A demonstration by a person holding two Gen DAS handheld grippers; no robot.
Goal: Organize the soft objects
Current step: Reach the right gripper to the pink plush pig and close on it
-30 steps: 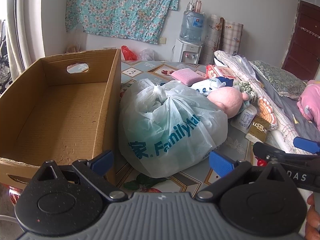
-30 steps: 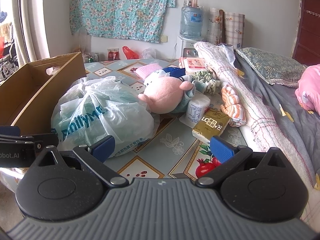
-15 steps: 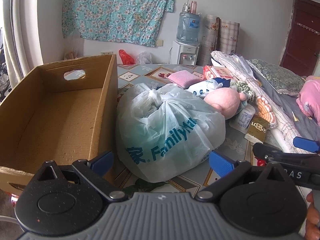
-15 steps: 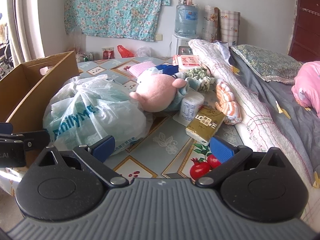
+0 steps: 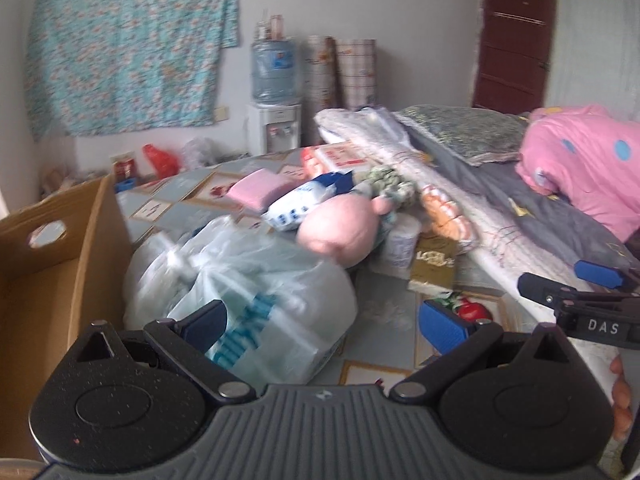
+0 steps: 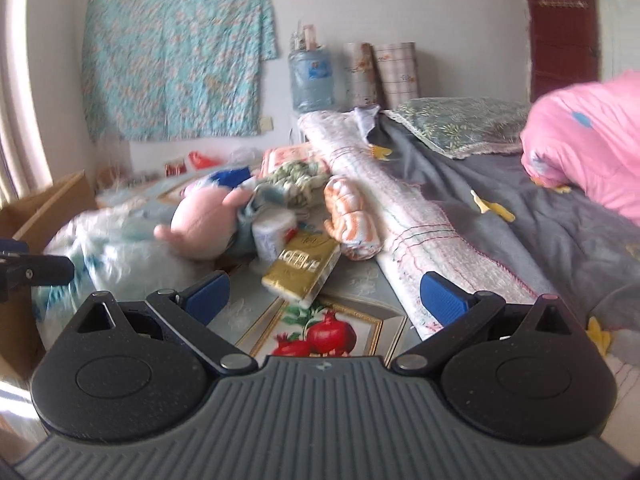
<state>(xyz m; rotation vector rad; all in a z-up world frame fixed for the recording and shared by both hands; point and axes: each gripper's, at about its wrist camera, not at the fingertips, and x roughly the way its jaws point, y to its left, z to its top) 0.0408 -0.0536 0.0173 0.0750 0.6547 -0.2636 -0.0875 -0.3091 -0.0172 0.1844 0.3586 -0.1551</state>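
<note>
Left wrist view: one plastic bag, one cardboard box.

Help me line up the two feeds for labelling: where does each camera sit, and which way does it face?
Left wrist: on the left gripper, low, facing the plastic bag beside the box; its open fingers, the right gripper and a hand show.
Right wrist: on the right gripper, facing the gold pack and bedding; its open fingers and the left gripper's tip show.
Shared: pink plush, bag, gold pack, water bottle.
</note>
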